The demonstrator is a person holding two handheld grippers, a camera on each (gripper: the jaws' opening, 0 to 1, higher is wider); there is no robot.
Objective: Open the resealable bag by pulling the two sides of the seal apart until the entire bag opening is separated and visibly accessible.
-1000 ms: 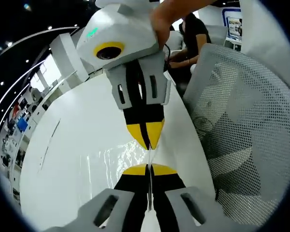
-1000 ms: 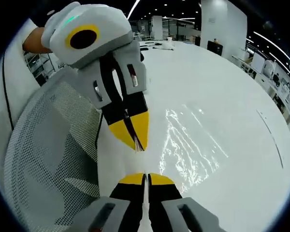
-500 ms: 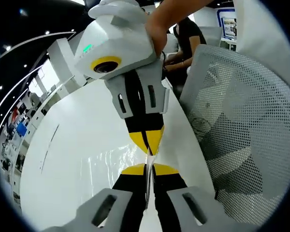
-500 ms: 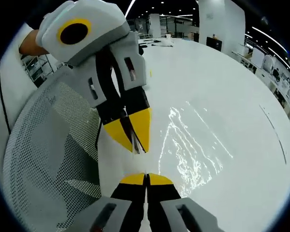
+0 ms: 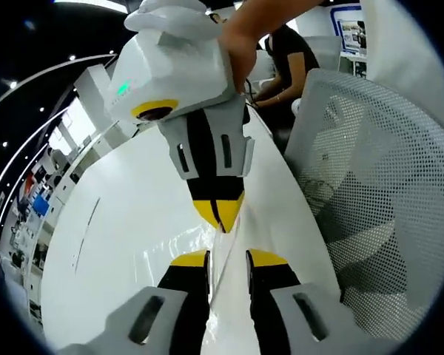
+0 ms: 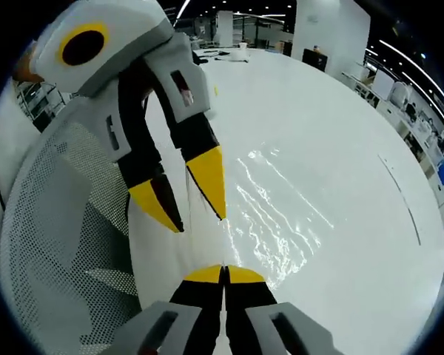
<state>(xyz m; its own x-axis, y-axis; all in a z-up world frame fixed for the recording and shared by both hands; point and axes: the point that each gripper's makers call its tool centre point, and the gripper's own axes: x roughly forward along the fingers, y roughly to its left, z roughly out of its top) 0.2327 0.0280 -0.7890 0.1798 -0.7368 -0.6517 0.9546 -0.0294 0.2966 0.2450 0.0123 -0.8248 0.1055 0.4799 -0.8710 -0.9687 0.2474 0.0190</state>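
1. A white mesh-backed chair crowded one side of both grippers
2. The broad glossy white table lay open on the other side
3. A seated person blocked the far edge

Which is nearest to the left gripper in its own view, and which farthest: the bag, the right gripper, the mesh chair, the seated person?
1. Bag, between the jaws.
2. Right gripper, just ahead.
3. Mesh chair, right.
4. Seated person, beyond the chair.

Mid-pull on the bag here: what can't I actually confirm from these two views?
- Bag seal, left gripper view: clear film against white table, too faint to tell whether it is separated.
- Right gripper grip: pinch point cut off at the bottom edge.
- Bag's near end, right gripper view: behind the left gripper.
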